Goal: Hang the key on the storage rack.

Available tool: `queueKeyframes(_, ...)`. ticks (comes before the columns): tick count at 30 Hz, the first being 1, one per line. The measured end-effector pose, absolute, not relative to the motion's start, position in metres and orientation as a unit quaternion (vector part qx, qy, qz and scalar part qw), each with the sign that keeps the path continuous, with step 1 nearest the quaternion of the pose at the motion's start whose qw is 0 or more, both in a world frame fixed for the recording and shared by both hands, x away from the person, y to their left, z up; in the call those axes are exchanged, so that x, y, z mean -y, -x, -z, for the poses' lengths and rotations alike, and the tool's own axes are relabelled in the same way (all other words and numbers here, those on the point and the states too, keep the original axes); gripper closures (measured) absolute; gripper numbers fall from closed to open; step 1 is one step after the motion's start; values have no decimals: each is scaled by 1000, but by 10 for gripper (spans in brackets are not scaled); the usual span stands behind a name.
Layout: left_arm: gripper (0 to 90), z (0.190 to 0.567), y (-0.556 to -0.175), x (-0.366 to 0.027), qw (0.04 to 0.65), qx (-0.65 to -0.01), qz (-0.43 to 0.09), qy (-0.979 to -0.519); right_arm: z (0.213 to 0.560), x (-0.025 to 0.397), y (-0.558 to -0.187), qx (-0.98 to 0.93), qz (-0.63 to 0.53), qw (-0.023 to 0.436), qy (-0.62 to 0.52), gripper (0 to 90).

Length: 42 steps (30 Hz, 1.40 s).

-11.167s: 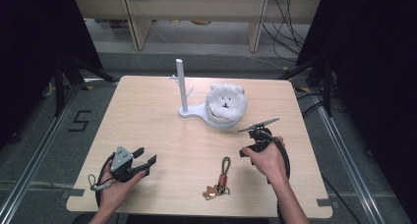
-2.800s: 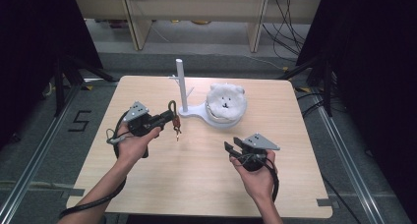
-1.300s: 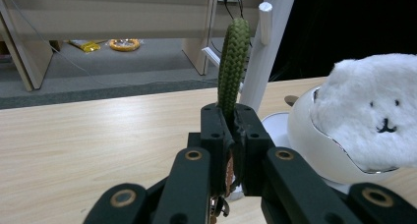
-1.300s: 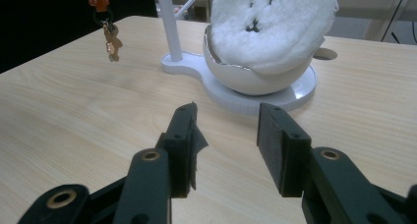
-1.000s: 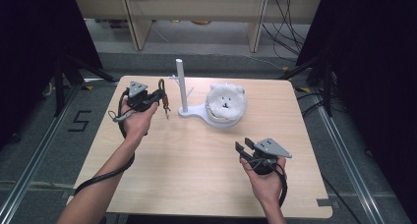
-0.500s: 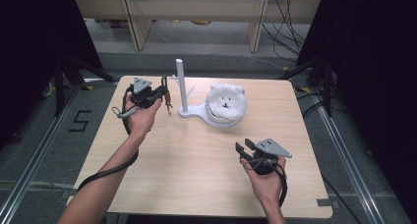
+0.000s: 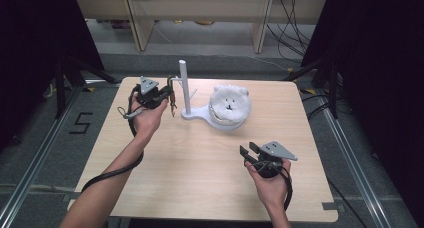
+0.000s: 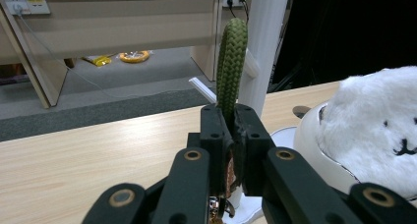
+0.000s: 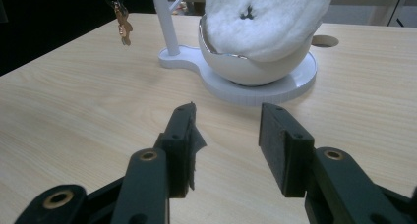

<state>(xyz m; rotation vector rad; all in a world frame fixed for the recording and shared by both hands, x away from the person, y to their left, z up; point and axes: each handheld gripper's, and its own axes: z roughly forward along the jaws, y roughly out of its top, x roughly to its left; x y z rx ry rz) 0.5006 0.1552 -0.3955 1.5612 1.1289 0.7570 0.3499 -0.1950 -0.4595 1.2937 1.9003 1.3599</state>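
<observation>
Keychain (image 8: 231, 62) with green braided cord loop is clamped in left gripper (image 7: 159, 94); jaws are pressed on the cord just below the loop, and the loop stands up above the jaw tips in left gripper view. The metal pieces hang under the jaws, seen approx. at (image 9: 121, 22) in right gripper view, not touching the table (image 7: 165, 163).

Position: in high view, left gripper is at about 10 o'clock of the table, just beside the white post (image 7: 183, 85) of the stand, on its 9 o'clock side. In left gripper view the cord loop is right in front of the post and near a small peg (image 8: 252, 67) which goes out from the post. I cannot tell if loop touches the peg already.

Right gripper (image 7: 254, 153) is at approx. 5 o'clock of the table, well apart from the stand; its jaws are spread w/ nothing between them. It points toward the white bowl w/ plush bear face (image 7: 229, 105), which sits on the stand base at 3 o'clock from the post.

Progress, in my judgement: pick-up and carry are done, keychain is brought up to the stand. Left to do: put the loop over the peg, release the jaws, pull hand back. So maybe two thirds finished, but hanging itself is not yet done.
</observation>
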Motion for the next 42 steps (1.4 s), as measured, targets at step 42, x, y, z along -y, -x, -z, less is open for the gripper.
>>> queueKeyframes(42, 815, 400, -510, -135, 502, -433, -310, -682, 461, 194, -349, -689, -494, 231, -477, 579)
